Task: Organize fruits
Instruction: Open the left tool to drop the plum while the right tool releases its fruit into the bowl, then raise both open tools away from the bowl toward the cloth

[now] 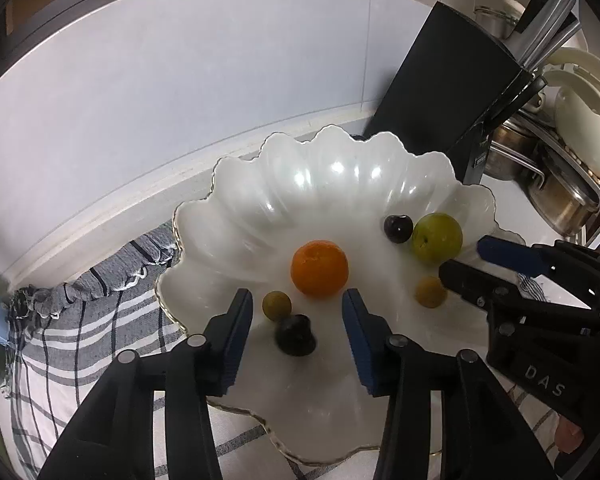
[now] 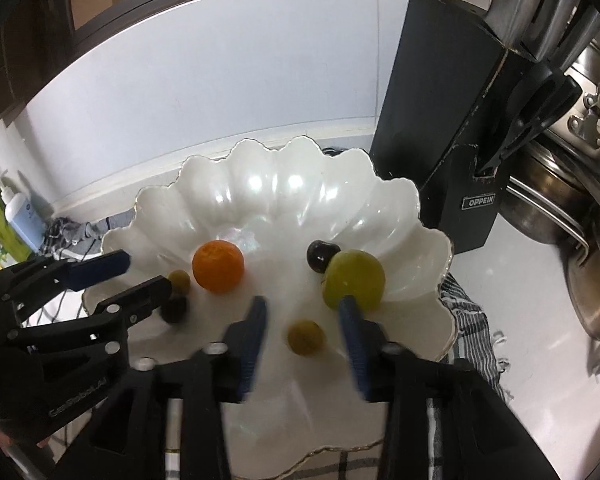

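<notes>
The near rim of the white scalloped pearly bowl with a thin gold edge (image 1: 228, 208) is covered by both grippers' black bodies, and the grey-and-white striped cloth (image 1: 84, 312) under it shows only at the sides. In the right wrist view the blue pads are smeared by blur, so whether the right-hand pad touches the large green round fruit (image 2: 354, 280) cannot be told. The left gripper (image 1: 298, 312) hangs over the bowl with its jaws partly open and nothing gripped: a small olive-green fruit (image 1: 277, 305) and a dark, almost black fruit (image 1: 295, 335) lie on the bowl floor in the gap, clear of both pads, with the round orange fruit (image 1: 319, 267) just beyond the fingertips. The right gripper (image 2: 303, 307) is likewise partly open and empty, a small yellow-brown fruit (image 2: 306, 337) lying loose between its fingers. A dark cherry-like fruit (image 2: 319, 255) sits touching the large green one. All six fruits are in the bowl.
</notes>
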Action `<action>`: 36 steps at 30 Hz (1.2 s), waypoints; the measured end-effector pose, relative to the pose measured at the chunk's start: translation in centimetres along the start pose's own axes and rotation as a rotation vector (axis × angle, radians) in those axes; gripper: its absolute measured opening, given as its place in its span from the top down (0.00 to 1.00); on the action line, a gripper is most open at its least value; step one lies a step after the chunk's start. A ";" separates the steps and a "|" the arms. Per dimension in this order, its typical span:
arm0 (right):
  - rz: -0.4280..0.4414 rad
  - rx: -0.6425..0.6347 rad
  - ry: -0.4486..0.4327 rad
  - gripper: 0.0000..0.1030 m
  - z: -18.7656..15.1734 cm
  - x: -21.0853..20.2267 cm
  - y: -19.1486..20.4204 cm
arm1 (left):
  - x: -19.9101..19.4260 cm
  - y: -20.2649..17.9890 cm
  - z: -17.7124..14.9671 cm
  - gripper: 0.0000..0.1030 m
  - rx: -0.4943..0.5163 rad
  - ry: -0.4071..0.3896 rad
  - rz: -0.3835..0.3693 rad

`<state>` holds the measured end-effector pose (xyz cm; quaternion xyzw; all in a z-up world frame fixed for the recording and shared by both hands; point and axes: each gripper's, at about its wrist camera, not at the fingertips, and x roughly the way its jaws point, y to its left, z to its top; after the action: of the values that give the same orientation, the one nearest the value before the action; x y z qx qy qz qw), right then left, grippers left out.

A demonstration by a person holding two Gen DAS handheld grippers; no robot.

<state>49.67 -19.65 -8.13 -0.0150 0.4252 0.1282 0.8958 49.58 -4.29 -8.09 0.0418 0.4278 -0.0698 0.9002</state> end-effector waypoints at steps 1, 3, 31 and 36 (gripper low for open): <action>-0.004 0.003 -0.003 0.53 0.0 0.0 -0.1 | -0.1 0.0 0.0 0.51 0.000 -0.001 0.005; -0.010 0.004 -0.002 0.53 0.0 -0.2 -0.2 | -0.2 0.1 -0.1 0.48 -0.001 -0.003 0.011; -0.075 -0.027 -0.188 0.53 -2.3 -9.8 1.1 | -11.1 0.1 -2.4 0.24 -0.024 -0.220 0.089; -0.075 -0.044 -0.240 0.53 -2.9 -12.4 1.7 | -12.7 -0.5 -3.1 0.24 -0.016 -0.254 0.074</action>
<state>39.56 -21.08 -0.34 -0.0351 0.3112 0.1049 0.9439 39.16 -3.17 -0.19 0.0411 0.3090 -0.0376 0.9494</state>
